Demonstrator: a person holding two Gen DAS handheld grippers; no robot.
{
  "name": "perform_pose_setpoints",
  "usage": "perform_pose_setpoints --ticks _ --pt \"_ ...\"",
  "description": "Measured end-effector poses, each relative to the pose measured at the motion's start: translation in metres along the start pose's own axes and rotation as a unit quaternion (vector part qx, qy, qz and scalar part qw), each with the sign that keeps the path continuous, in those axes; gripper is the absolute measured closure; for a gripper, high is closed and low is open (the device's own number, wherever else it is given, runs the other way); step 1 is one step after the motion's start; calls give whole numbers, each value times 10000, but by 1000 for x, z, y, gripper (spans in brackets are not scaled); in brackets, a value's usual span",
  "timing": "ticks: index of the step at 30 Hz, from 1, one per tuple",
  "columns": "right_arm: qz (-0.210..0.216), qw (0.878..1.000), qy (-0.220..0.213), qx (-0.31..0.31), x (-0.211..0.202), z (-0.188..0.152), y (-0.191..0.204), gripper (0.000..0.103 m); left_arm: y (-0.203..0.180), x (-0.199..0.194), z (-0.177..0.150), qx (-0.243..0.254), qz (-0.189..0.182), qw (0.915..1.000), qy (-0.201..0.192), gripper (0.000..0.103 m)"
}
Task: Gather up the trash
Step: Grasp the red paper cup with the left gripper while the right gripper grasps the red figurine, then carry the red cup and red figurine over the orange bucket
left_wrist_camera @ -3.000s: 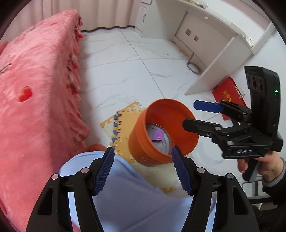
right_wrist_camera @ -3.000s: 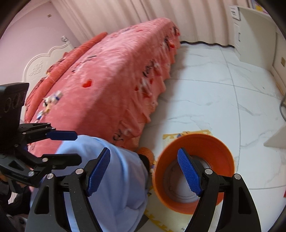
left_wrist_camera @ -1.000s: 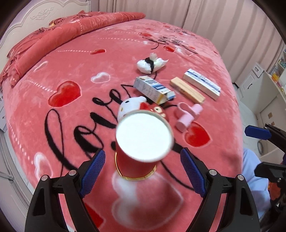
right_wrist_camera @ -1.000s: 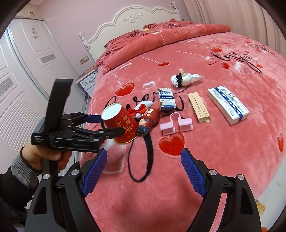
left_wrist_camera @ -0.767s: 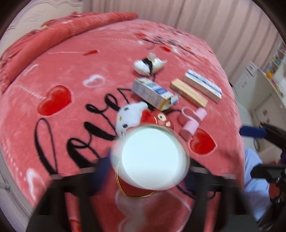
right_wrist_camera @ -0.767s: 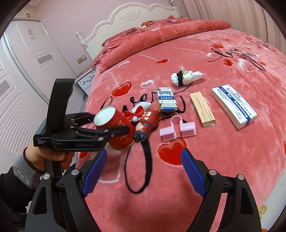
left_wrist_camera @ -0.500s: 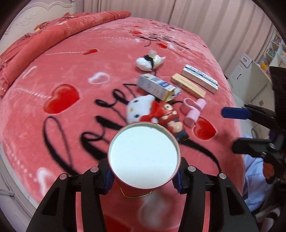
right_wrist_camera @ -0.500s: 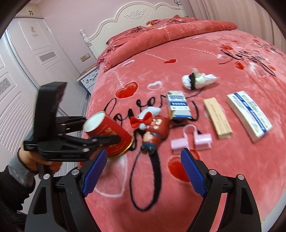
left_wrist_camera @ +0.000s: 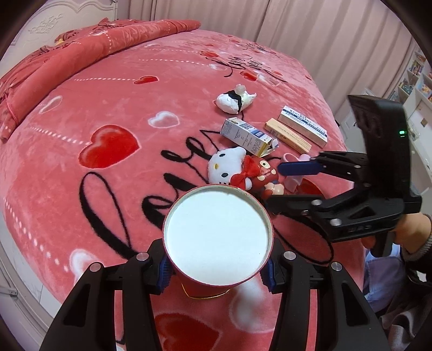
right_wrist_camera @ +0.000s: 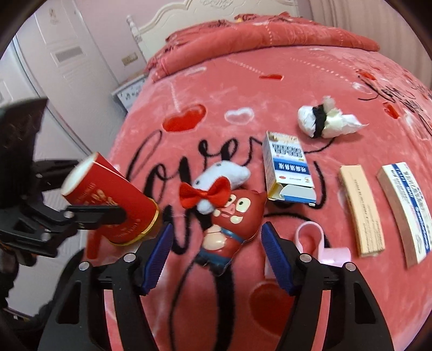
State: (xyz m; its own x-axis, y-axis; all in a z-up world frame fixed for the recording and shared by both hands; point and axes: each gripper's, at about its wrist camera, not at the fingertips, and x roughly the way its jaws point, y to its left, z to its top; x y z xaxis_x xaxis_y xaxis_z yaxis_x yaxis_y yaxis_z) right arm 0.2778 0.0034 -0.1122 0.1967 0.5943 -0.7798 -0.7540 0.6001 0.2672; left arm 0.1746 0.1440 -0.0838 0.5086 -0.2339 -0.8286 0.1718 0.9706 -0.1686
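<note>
My left gripper (left_wrist_camera: 217,271) is shut on a red paper cup (left_wrist_camera: 217,237), held off the bed with its white bottom toward the camera; the cup also shows in the right wrist view (right_wrist_camera: 108,205). My right gripper (right_wrist_camera: 216,253) is open, its fingers on either side of a red cartoon toy (right_wrist_camera: 232,224) with a white plush and red bow (right_wrist_camera: 213,189), just above them. An open blue-white carton (right_wrist_camera: 287,170), a crumpled white wad (right_wrist_camera: 324,121), a tan box (right_wrist_camera: 361,210) and a white-blue box (right_wrist_camera: 405,210) lie on the bed.
The pink bedspread (right_wrist_camera: 270,81) carries black lettering and hearts. A pink clip (right_wrist_camera: 318,243) lies right of my right gripper. A headboard and white doors stand to the far left. Curtains (left_wrist_camera: 243,19) and shelves lie beyond the bed.
My left gripper has closed on the red cup and lifted it off the bed. My right gripper has moved in low over the red toy, still open.
</note>
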Motion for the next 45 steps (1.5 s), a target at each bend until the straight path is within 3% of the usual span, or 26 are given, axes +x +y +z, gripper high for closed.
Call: perform_pose_setpoints --ticks 1,4,5,12,19,25,36,45 --pt "-44 10000 69 -32 5 0 -1 36 1 1 -1 -6 -17 10000 -4 50" --pt "-125 9997 201 -99 19 1 -6 53 4 6 0 -75 -31 10000 12 50" --pt "-123 9996 212 -155 22 0 -6 55 5 7 0 -103 -44 9999 15 50" --pt "104 9999 109 -78 9 -6 -8 59 0 8 -2 -129 -22 9999 47 50" --pt "483 9987 -153 -64 -38 -23 11 59 -25 -14 -10 -73 30 10000 -18 50" --pt "646 9975 -285 -89 -85 -57 31 59 -59 -36 -26 70 54 10000 -16 50" --pt "685 9963 -466 206 -161 -147 40 59 -135 -62 -69 287 26 9996 21 50" --pt "453 9936 -883 546 -219 -199 23 58 -198 -58 -71 773 -170 9968 53 50"
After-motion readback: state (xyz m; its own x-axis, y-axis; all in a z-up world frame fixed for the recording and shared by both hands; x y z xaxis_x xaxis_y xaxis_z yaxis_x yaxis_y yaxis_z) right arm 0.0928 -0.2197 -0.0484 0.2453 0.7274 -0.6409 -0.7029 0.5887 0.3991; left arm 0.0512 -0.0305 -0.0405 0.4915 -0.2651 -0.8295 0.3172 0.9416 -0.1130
